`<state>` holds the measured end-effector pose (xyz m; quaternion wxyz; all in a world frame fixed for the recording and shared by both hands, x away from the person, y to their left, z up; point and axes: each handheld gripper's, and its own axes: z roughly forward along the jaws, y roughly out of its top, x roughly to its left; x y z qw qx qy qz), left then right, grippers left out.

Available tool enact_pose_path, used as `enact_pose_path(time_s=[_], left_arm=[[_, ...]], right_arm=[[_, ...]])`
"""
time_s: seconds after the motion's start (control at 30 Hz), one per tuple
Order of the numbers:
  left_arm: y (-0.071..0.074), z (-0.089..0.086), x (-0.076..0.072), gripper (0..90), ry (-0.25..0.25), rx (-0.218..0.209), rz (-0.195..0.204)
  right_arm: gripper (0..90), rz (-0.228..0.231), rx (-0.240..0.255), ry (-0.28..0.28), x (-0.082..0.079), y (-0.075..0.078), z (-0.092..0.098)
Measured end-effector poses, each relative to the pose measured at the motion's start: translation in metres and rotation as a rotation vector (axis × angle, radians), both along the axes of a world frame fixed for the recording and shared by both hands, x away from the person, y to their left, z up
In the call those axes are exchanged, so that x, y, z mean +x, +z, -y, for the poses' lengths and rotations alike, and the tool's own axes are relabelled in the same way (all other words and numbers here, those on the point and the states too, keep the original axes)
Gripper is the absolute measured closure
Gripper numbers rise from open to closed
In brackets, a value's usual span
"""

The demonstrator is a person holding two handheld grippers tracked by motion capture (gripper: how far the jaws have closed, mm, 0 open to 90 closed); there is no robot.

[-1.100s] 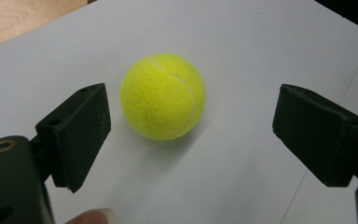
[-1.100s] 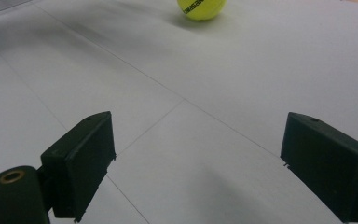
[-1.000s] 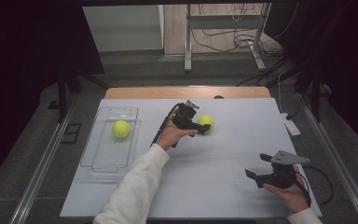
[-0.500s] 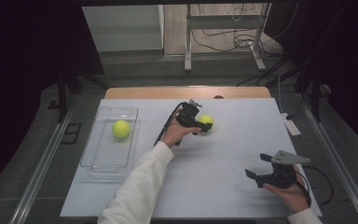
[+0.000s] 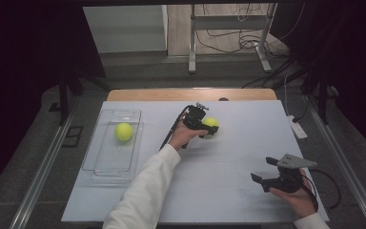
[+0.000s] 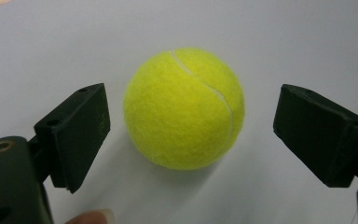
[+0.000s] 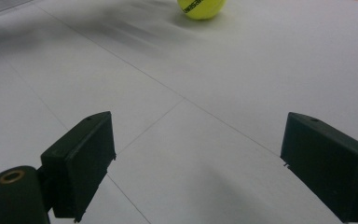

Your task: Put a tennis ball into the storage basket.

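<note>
Left gripper view – a ball [image 6: 184,108] lies between the wide jaws of the left gripper [image 6: 191,135], not touched.
The ball is on the bench [image 5: 228,176]; the jaws have just opened slightly. The right gripper [image 5: 263,171] – open, empty – is near the front edge.

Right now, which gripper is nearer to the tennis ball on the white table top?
Left. The left gripper has its open jaws on both sides of the tennis ball, not touching it. The right gripper is far off, near the table's front right corner.

Your left tongs [image 5: 208,128] reach far across, jaws wide apart; your right tongs [image 5: 263,172] hover near, jaws wide too.
</note>
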<state>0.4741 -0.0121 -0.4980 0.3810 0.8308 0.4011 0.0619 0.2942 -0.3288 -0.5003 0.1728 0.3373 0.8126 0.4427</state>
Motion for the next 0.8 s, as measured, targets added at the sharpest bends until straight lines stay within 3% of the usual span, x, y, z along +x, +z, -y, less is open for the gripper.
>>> enact_pose_path(time_s=[0.6, 0.73, 0.8], left_arm=[[-0.01, 0.008, 0.008, 14.6, 0.02, -0.001, -0.025], [-0.012, 0.008, 0.009, 21.7, 0.043, 0.007, -0.03], [-0.012, 0.007, 0.01, 25.8, 0.043, -0.017, -0.045]], right_arm=[[10.3, 0.0, -0.001, 0.001, 0.0, -0.001, 0.0], [10.3, -0.003, -0.002, 0.001, 0.0, -0.001, 0.0], [10.3, -0.003, 0.003, 0.001, 0.0, -0.001, 0.0]])
